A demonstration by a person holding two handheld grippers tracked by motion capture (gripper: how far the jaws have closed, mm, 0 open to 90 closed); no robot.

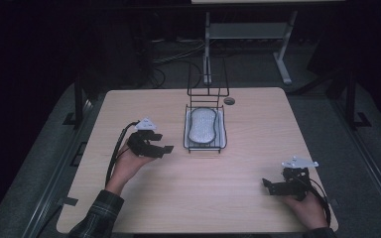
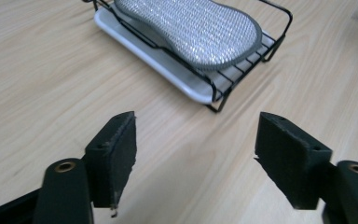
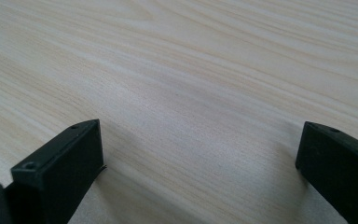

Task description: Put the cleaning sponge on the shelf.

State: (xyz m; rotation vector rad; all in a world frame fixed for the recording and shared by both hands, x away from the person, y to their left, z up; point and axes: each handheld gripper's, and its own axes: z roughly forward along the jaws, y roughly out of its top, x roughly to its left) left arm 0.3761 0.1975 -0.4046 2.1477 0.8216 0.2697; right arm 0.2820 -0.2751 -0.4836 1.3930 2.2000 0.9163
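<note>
A grey mesh sponge (image 1: 202, 124) lies flat in a black wire rack (image 1: 222, 144) over a white tray (image 1: 223, 135) at the table's middle back. In the left gripper view the sponge (image 2: 193, 28) rests on the rack (image 2: 223, 86) just ahead of the jaws. My left gripper (image 1: 161, 145) sits to the left of the rack, apart from it and open, nothing between its pads (image 2: 121, 149). At the table's near right my right gripper (image 1: 268, 186) is open over bare wood, jaws wide, one pad (image 3: 67, 163) in the right gripper view.
The light wooden table (image 1: 198, 198) has a small round grommet (image 1: 229, 101) behind the rack. The rack's tall wire handle (image 1: 207, 79) rises at its far end. A metal stand (image 1: 248, 34) and cables lie on the dark floor beyond.
</note>
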